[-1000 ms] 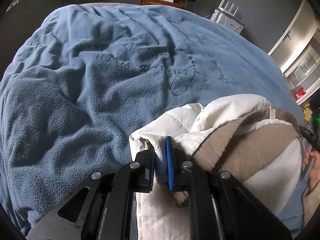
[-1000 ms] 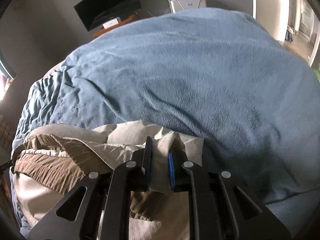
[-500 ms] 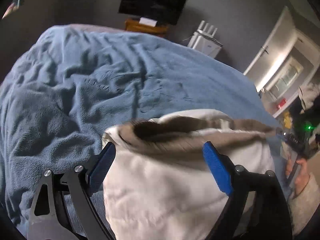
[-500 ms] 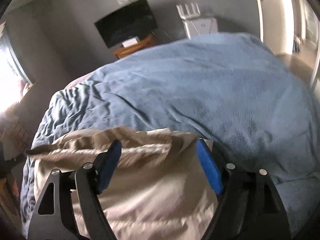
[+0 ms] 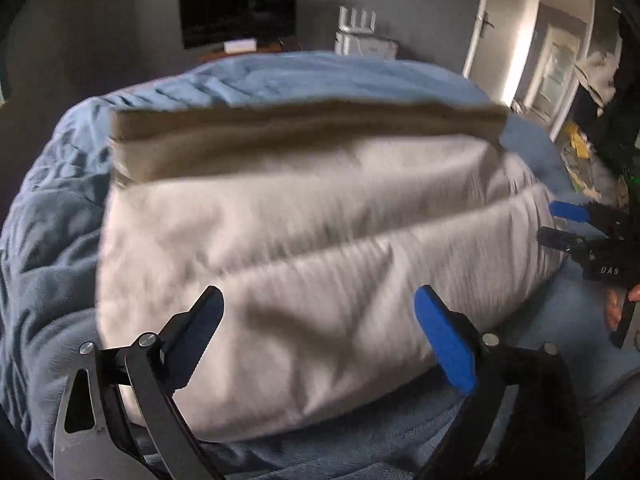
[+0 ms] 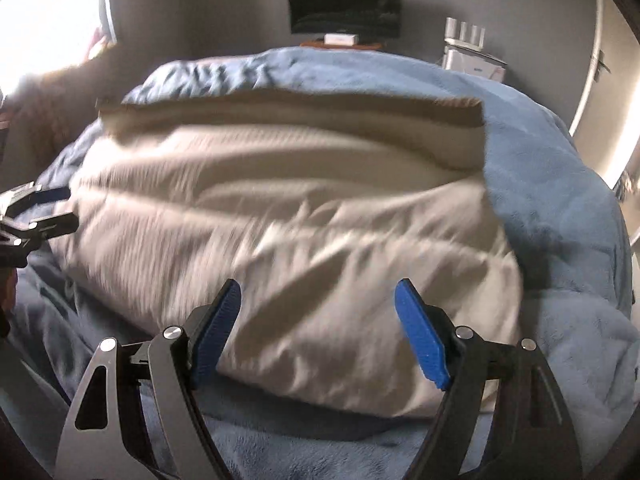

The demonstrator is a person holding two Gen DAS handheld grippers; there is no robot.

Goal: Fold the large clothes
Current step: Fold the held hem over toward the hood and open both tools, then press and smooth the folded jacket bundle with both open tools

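One folded garment on bed, both grippers off it.

Blue blanket (image 5: 48,264) under one cream garment (image 5: 304,232), long axis left-right, brown band (image 5: 304,120) along far edge. Two grippers: left gripper (image 5: 320,324) and right gripper (image 6: 318,318) each spread wide, gripping nothing, hovering at near edge. Frames motion-blurred.

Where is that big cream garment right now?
The cream garment lies folded on the blue blanket, ahead of both open grippers, its brown band toward the television.
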